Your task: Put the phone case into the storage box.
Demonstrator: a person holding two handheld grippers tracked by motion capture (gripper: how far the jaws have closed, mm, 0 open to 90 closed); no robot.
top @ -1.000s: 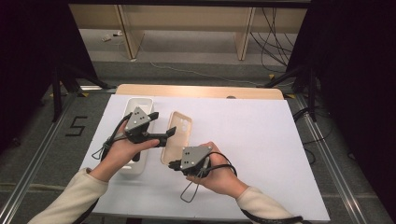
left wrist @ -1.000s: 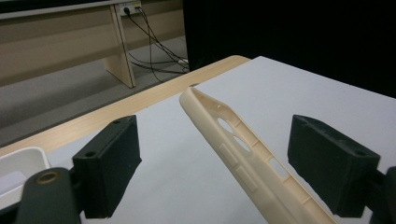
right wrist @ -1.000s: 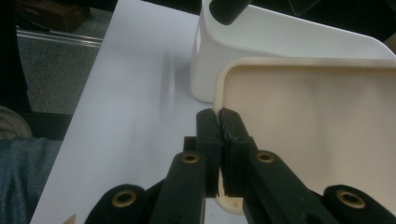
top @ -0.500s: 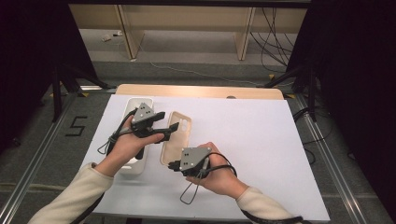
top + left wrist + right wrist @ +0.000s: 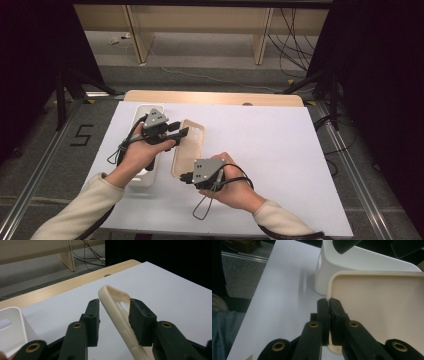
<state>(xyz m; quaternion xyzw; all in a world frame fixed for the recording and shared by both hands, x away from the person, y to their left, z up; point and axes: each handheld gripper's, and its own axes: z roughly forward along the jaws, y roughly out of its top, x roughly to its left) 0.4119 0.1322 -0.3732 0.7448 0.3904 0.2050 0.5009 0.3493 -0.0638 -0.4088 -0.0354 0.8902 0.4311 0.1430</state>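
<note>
A beige phone case (image 5: 189, 147) lies near the middle of the white table sheet, hollow side up. My right gripper (image 5: 184, 176) is shut on its near corner; in the right gripper view the pads (image 5: 323, 308) pinch the beige rim (image 5: 372, 273). My left gripper (image 5: 180, 131) points at the case's far left edge. Its jaws have just been closing, and the beige rim (image 5: 117, 312) stands between them. One pad (image 5: 140, 315) is against the rim, the other (image 5: 92, 318) still apart from it. A white case (image 5: 145, 172) lies under my left hand.
The white case (image 5: 362, 262) stands close behind the beige one, and its corner (image 5: 10, 325) is beside my left jaws. The wooden table edge (image 5: 215, 97) runs along the far side. A broad bare stretch of the white sheet (image 5: 280, 145) lies to the right.
My left gripper has shifted a little toward the far end of the beige case and its jaws have narrowed around the rim. The right hand has stayed still.
</note>
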